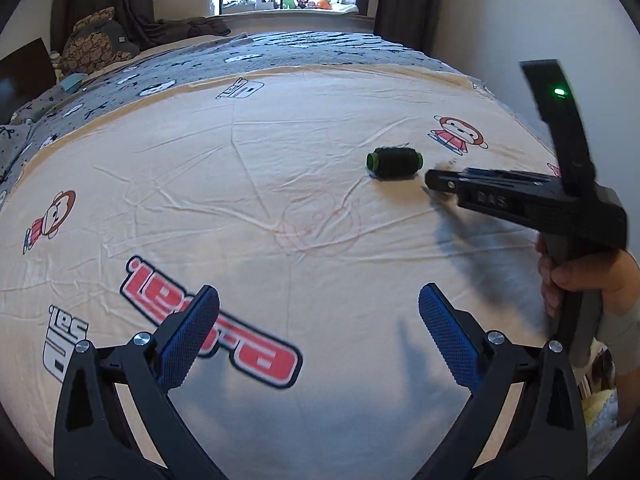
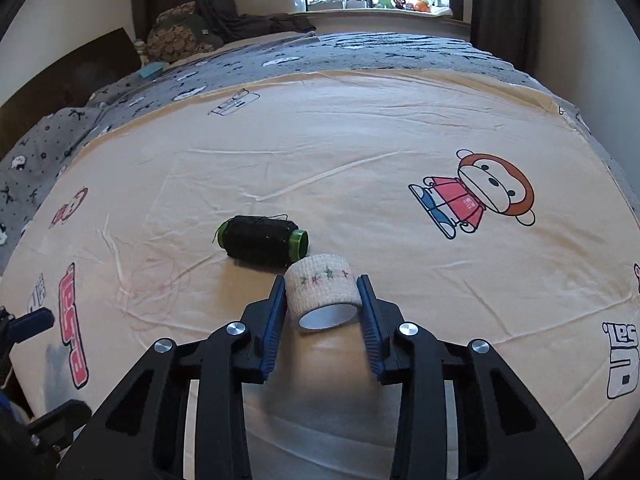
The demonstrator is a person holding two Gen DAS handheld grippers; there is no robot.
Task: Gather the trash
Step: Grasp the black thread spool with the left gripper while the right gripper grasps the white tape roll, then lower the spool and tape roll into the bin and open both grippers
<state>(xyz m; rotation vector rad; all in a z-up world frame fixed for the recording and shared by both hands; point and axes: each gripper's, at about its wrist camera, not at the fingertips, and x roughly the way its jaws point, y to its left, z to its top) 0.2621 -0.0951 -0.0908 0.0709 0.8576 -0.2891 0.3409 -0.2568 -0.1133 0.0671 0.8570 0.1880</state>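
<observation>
A white bandage roll [image 2: 324, 294] with small coloured marks lies on its side on the cream cartoon-print sheet [image 2: 360, 140]. My right gripper [image 2: 322, 284] is shut on it, a blue pad pressing each side. Just beyond it lies a black thread spool [image 2: 260, 242] with green ends, touching or nearly touching the roll. In the left wrist view the spool [image 1: 394, 163] sits at the right, with the right gripper [image 1: 436, 182] beside it, held by a hand [image 1: 580, 276]; the roll is hidden there. My left gripper [image 1: 319, 296] hangs open over bare sheet. A loose pink thread [image 2: 152, 280] curls left of the spool.
A grey patterned blanket [image 2: 380, 52] covers the far half of the bed. Pillows [image 2: 176, 36] are piled at the far left. A window sill [image 2: 384, 4] with small toys is behind. A wall [image 1: 520, 20] runs along the bed's right edge.
</observation>
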